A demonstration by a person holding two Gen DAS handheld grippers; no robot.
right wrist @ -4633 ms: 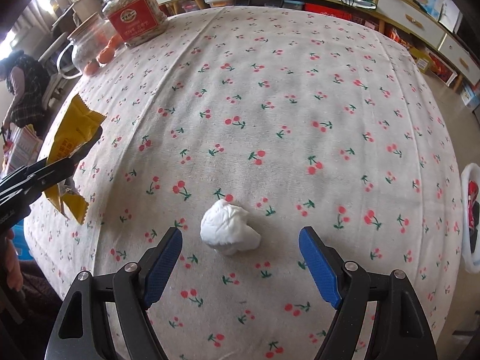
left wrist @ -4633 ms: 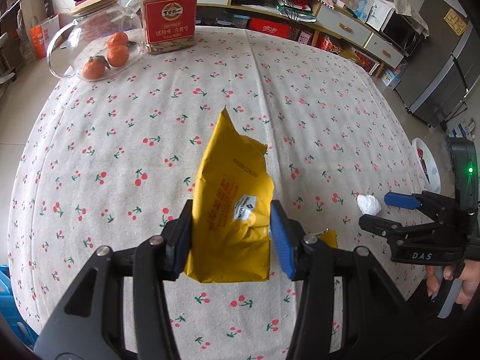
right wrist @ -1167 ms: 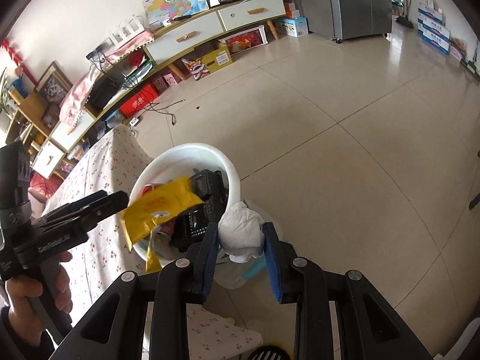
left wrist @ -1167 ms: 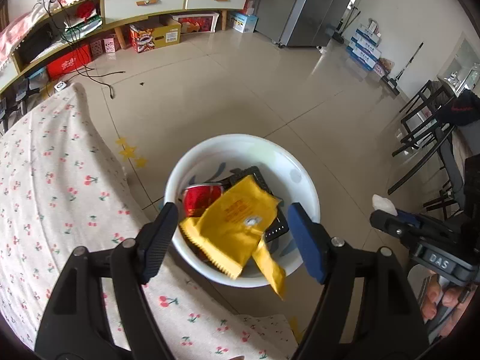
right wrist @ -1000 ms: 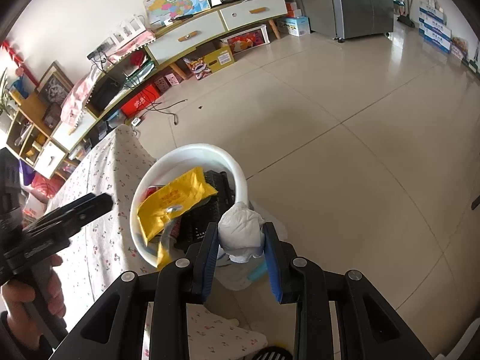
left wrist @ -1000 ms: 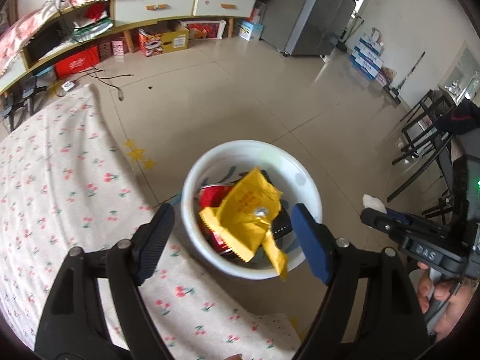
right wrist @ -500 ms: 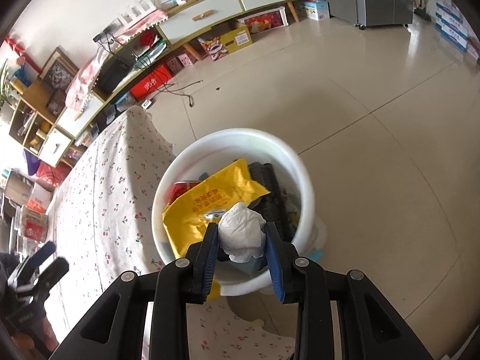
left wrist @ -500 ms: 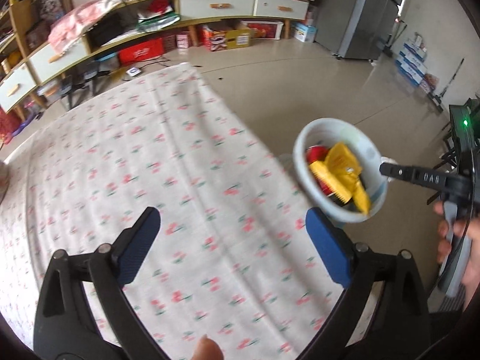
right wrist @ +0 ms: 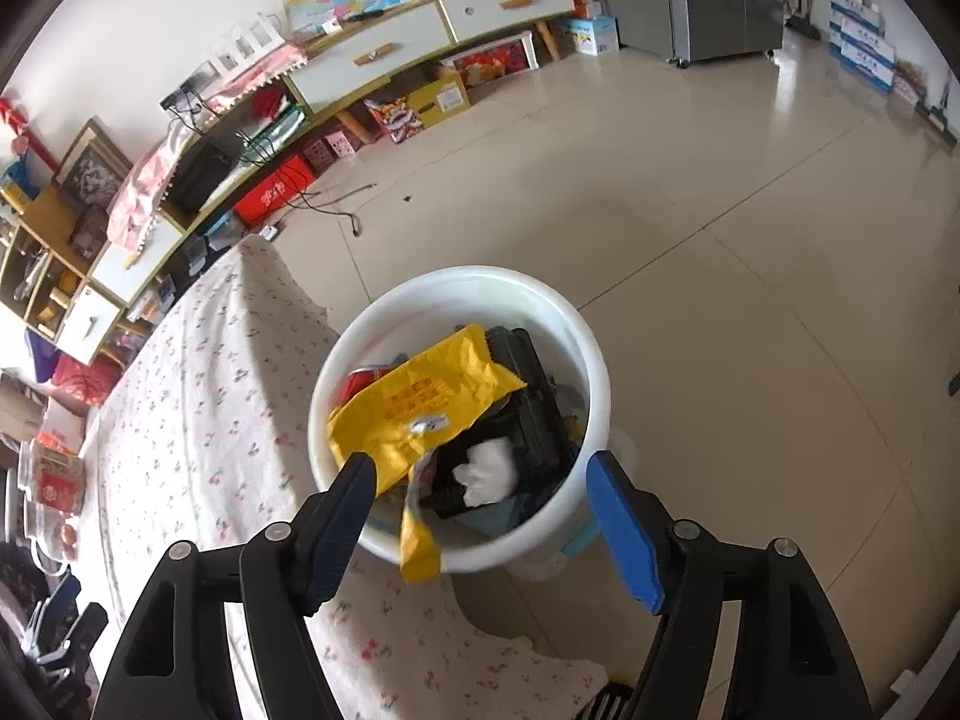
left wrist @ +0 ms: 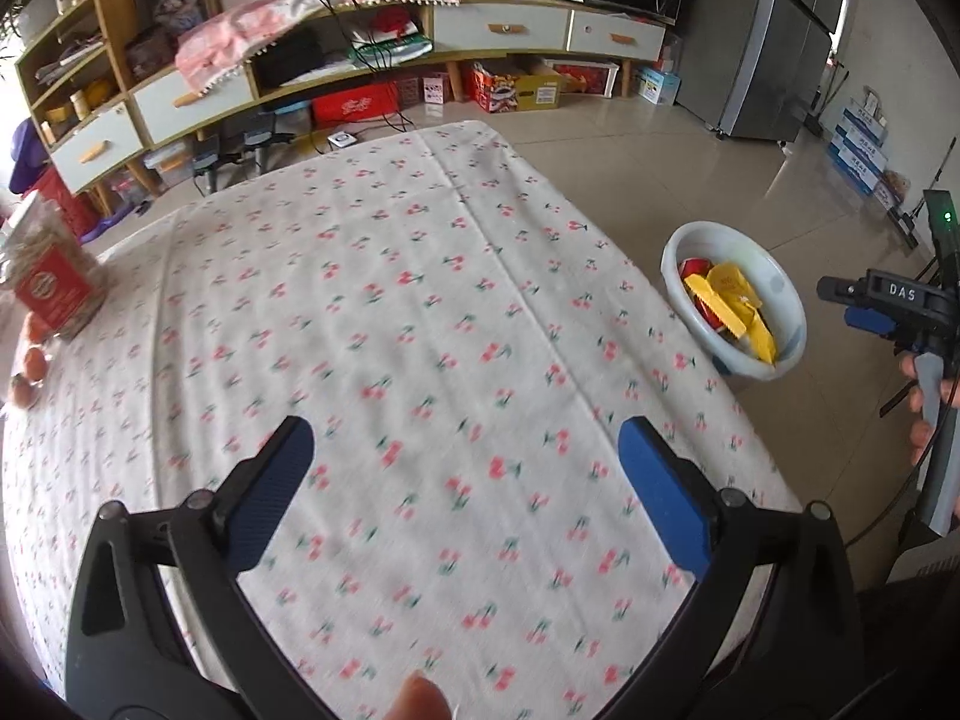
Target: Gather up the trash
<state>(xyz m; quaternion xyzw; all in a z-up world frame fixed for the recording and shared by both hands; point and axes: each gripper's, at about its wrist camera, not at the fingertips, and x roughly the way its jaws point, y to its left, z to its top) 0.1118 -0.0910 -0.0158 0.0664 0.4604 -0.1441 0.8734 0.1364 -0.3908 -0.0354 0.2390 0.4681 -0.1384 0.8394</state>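
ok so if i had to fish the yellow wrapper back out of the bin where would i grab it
Probably the loose strip of the yellow wrapper that droops over the near rim of the white bin. It hangs free outside the wall, so the right gripper, fingers open right above it, could close on it from the table side. The main body lies flat on other trash, harder to pinch.
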